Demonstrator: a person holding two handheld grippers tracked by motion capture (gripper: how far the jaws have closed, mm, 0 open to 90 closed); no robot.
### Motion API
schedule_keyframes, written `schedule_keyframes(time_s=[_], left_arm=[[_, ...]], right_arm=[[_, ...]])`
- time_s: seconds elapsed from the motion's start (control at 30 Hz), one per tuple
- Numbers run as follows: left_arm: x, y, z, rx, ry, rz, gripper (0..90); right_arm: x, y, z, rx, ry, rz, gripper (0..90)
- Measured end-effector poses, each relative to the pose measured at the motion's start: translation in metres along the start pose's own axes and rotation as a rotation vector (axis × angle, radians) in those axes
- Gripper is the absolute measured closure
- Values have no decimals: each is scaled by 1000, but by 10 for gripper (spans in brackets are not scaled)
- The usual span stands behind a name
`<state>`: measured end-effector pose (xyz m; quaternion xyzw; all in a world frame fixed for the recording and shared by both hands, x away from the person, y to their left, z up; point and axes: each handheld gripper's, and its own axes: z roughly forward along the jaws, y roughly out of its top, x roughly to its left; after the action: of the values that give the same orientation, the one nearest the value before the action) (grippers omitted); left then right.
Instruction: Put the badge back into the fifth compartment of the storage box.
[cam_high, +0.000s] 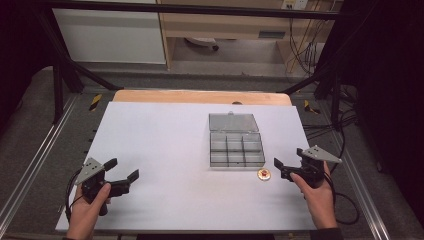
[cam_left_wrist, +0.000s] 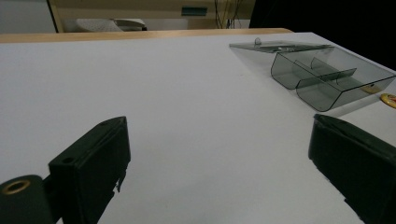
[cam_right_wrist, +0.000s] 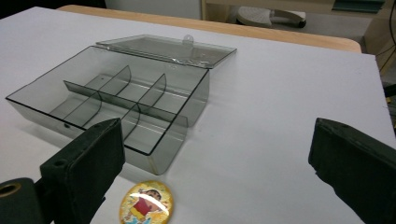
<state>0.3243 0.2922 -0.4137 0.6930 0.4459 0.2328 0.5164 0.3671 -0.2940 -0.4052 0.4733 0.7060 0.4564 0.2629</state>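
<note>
A clear smoky plastic box (cam_high: 236, 148) with inner dividers lies on the white table, its lid (cam_high: 233, 121) folded open behind it. The box (cam_right_wrist: 116, 107) is empty in the right gripper view. A small round badge (cam_high: 264, 174) with a cartoon picture rests just in front of the box's near right corner. My right gripper (cam_high: 289, 162) stands open a little to the right of the badge (cam_right_wrist: 145, 204), nothing between its jaws. My left gripper (cam_high: 121, 168) is open at the table's near left, far from the box (cam_left_wrist: 327, 74), holding nothing.
The white tabletop (cam_high: 165, 150) has a wooden strip (cam_high: 200, 96) along its far edge. Black frame bars and cables (cam_high: 345, 125) surround the table. A person's hands (cam_high: 89, 210) come in at the near edge.
</note>
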Motion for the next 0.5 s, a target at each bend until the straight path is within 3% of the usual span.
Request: schedule_keyframes(time_s=[0.3,0.5], left_arm=[[0,-1,2,9,2,-8,56],[-3,-1,4,23,-2,3,56]], right_arm=[[11,7,0,26,29,-12,43],[23,4,5,87,44,-50,39]])
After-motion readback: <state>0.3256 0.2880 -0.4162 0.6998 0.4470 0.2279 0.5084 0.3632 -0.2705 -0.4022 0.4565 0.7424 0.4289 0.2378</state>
